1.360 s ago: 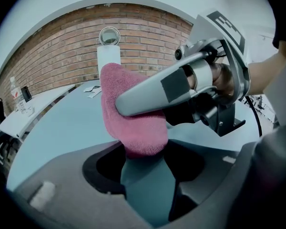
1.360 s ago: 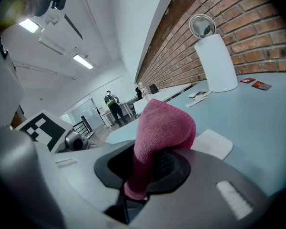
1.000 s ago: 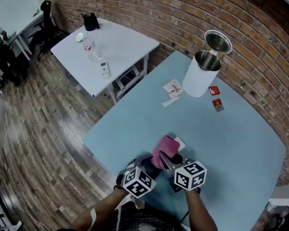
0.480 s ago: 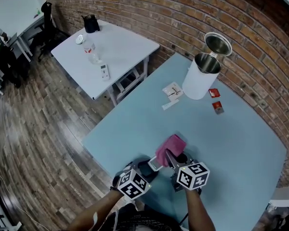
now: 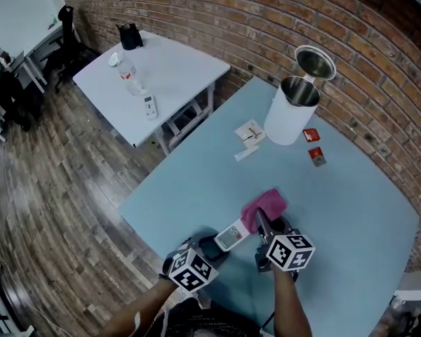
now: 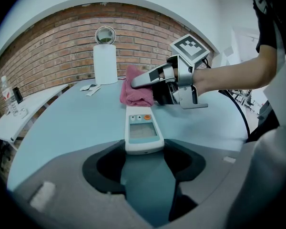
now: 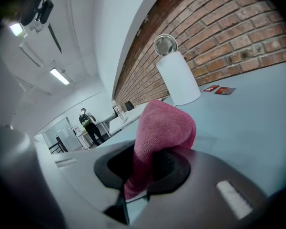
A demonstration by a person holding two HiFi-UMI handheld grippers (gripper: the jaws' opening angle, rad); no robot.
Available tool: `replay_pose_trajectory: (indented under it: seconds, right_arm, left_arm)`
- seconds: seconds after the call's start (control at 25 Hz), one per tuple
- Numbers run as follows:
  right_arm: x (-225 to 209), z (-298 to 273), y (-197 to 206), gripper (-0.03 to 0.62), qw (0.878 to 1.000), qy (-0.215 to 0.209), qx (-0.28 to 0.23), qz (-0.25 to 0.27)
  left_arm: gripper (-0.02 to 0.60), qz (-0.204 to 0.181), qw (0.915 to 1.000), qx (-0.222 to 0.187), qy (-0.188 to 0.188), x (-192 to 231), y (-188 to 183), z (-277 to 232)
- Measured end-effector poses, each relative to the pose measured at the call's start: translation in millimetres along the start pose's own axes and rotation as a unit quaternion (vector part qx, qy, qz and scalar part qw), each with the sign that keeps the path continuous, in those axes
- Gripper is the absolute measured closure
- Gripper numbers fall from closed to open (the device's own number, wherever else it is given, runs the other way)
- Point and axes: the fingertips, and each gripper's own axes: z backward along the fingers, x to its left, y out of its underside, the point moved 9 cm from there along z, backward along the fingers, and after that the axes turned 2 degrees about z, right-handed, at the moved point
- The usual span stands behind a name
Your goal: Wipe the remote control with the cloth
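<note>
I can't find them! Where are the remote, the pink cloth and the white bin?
remote point(image 6: 142, 132): left gripper view, its screen.
pink cloth point(image 7: 164, 123): right gripper view, upper fold.
white bin point(image 5: 284, 121): head view, its side.

You stand at a pale blue table point(image 5: 351, 209) against a brick wall point(image 5: 217, 12); ahead on your left a white table point(image 5: 175, 65) sits on dark wood flooring point(image 5: 49, 188), strip light point(image 7: 60, 76) overhead

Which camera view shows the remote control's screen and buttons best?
The left gripper view: the remote control sits close, face up, buttons clear. The head view shows it small, its far end at the cloth. The right gripper view misses it.
</note>
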Motion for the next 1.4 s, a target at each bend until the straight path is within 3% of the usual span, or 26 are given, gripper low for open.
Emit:
replay_pose_trajectory:
  seconds: [0.68,1.0,1.4]
  right_arm:
    - [-39.8,7.8,-19.1,0.526,0.997,0.065,-0.033,-0.015]
    - [-38.6,31.4,-23.6,0.526,0.994,0.095,-0.052,-0.006]
    - [-21.6,43.5,0.1,0.526,0.994,0.101,-0.031,-0.001]
  left_arm:
    - [0.331,0.003,1.0,0.002,0.002,0.8,-0.1,-0.2]
    - [0.331,0.001,1.0,0.002,0.001,0.8,-0.3,0.0]
    - [0.331,0.001,1.0,0.001,0.001,1.1,-0.8,-0.2]
